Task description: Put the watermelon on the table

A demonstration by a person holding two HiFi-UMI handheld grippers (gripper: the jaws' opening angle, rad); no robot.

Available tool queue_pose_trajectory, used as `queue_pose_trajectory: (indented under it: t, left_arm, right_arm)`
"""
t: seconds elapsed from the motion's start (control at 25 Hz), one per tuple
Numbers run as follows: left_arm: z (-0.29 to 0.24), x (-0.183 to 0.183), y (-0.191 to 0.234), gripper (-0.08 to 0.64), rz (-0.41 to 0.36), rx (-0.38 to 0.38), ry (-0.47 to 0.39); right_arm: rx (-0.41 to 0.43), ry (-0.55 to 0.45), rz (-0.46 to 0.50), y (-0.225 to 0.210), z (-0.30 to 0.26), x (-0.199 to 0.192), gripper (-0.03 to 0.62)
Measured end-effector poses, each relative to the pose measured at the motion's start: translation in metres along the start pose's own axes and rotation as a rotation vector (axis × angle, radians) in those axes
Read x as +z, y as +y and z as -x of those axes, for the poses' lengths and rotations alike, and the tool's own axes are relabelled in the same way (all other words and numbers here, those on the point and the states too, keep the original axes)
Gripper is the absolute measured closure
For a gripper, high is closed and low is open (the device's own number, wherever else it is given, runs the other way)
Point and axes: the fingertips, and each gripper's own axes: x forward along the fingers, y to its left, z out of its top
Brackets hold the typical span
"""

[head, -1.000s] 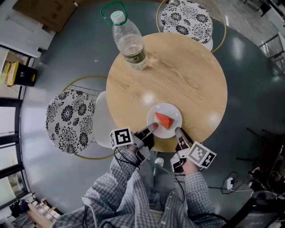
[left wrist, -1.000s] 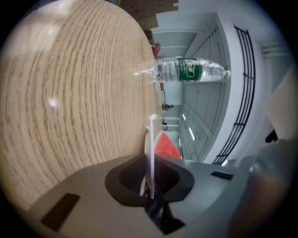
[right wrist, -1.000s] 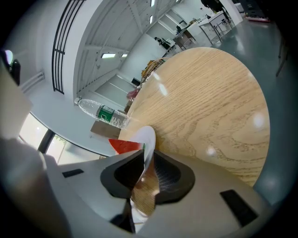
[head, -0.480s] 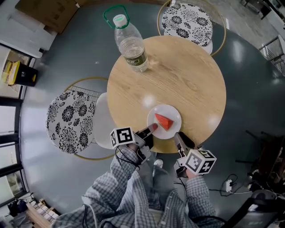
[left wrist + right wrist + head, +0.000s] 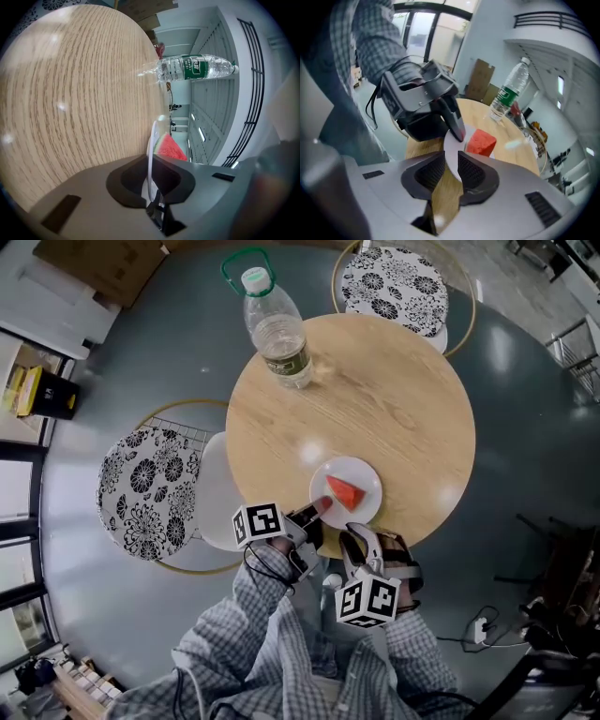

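A red watermelon wedge [image 5: 345, 492] lies on a small white plate [image 5: 361, 476] near the front edge of the round wooden table [image 5: 375, 390]. My left gripper [image 5: 316, 512] is shut on the plate's left rim. In the left gripper view the plate [image 5: 150, 150] stands edge-on between the jaws [image 5: 151, 176], with the watermelon [image 5: 169, 149] behind it. My right gripper [image 5: 372, 542] hovers at the table's edge just short of the plate, rolled over and open. The right gripper view looks through its gap [image 5: 451, 168] at the plate [image 5: 452, 145] and watermelon [image 5: 481, 142].
A clear water bottle [image 5: 277, 334] stands at the table's far left. A patterned cushioned chair [image 5: 145, 493] is on the left and another [image 5: 394, 282] at the back. A white seat [image 5: 217, 502] sits by my left gripper.
My right gripper has rolled over and drawn back from the plate's right rim toward the person. The left gripper, plate and watermelon have stayed put.
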Motion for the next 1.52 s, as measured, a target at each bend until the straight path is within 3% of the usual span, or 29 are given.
queue_pose_trajectory:
  t: [0.2, 0.36, 0.6, 0.72, 0.84, 1.12, 1.28, 1.4, 1.52]
  left_arm:
    - [0.0, -0.001, 0.001, 0.535, 0.001, 0.001, 0.003]
    - [0.0, 0.0, 0.001, 0.535, 0.001, 0.006, 0.005]
    - [-0.001, -0.003, -0.005, 0.532, -0.022, 0.016, 0.026]
    - [-0.001, -0.003, -0.014, 0.444, -0.032, -0.003, 0.028]
    - [0.005, -0.001, -0.016, 0.423, -0.043, 0.008, 0.025]
    - [0.056, 0.028, -0.004, 0.422, 0.001, 0.035, -0.111]
    - [0.079, 0.027, -0.015, 0.423, -0.057, -0.024, -0.097]
    - [0.086, 0.017, -0.031, 0.423, -0.056, -0.105, -0.081]
    - [0.093, 0.008, -0.029, 0.423, -0.088, -0.096, -0.051]
  right_arm:
    - [-0.081, 0.081, 0.258, 0.009, -0.015, -0.003, 0.522]
    - [-0.106, 0.116, 0.336, 0.009, -0.019, -0.007, 0.549]
    - [-0.093, 0.115, 0.3, 0.01, -0.018, -0.008, 0.552]
    - [-0.085, 0.113, 0.284, 0.011, -0.017, -0.006, 0.552]
    - [-0.081, 0.104, 0.267, 0.012, -0.019, -0.004, 0.552]
    - [-0.067, 0.123, 0.282, 0.015, -0.024, -0.007, 0.552]
    - [-0.047, 0.133, 0.287, 0.02, -0.031, -0.01, 0.551]
    - [-0.034, 0.139, 0.282, 0.022, -0.034, -0.014, 0.551]
    - [-0.024, 0.136, 0.231, 0.023, -0.035, -0.014, 0.551]
